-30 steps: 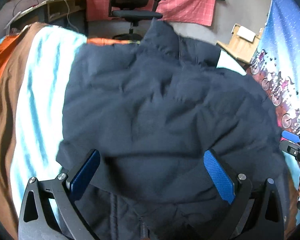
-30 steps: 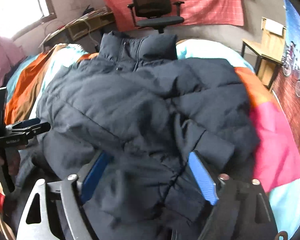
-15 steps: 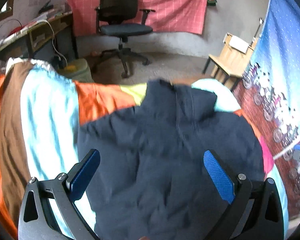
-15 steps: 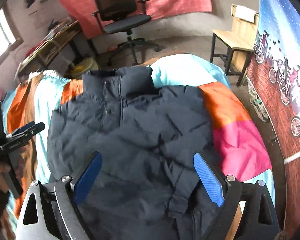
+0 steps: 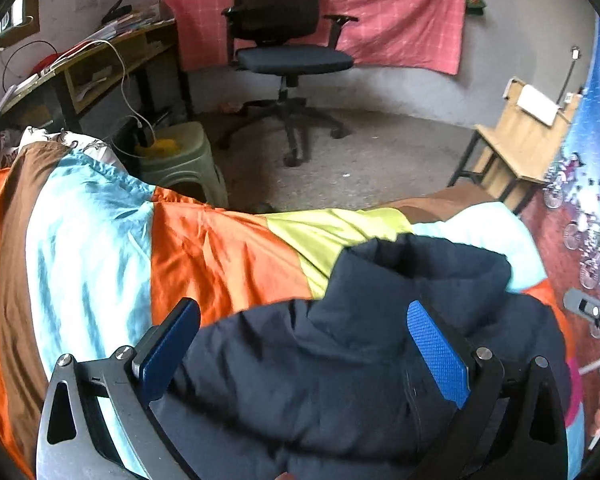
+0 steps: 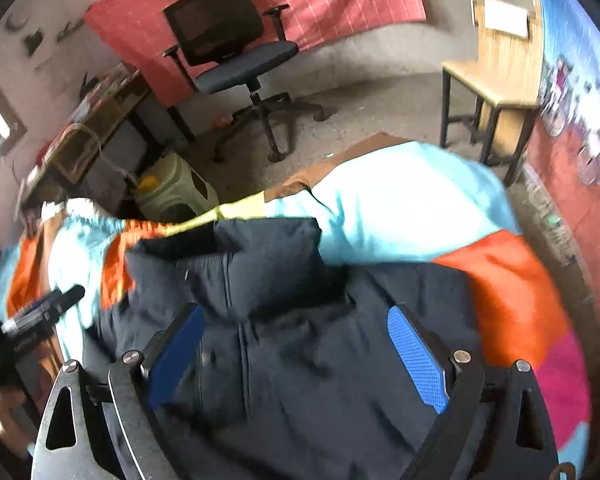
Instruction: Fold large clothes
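Counting it up: one dark navy puffer jacket (image 5: 340, 368), two grippers, one bed with a colour-block bedspread (image 5: 220, 248). Further out stand one black office chair (image 5: 284, 36), one wooden chair (image 5: 520, 148), one desk (image 5: 96, 64) and one green stool (image 5: 180, 160).

Both tools are released. The left gripper (image 5: 300, 348) has its blue pads spread wide, nothing pinched between them. The right gripper (image 6: 300, 356) is the same story, and its jaws have just been opening; the jacket lies below the gap, not pressed by either pad.

That jacket lies on the bedspread, collar (image 5: 420, 256) standing up at the far end, zip running toward the near edge. From the left gripper's camera it fills the near right of the bed, passing under the gap between the fingers, with orange and pale blue panels bare to the left. From the right gripper's camera the collar sits just beyond the fingertips, the zip centred between them, and the left gripper shows at the left edge, beside the jacket's left side.
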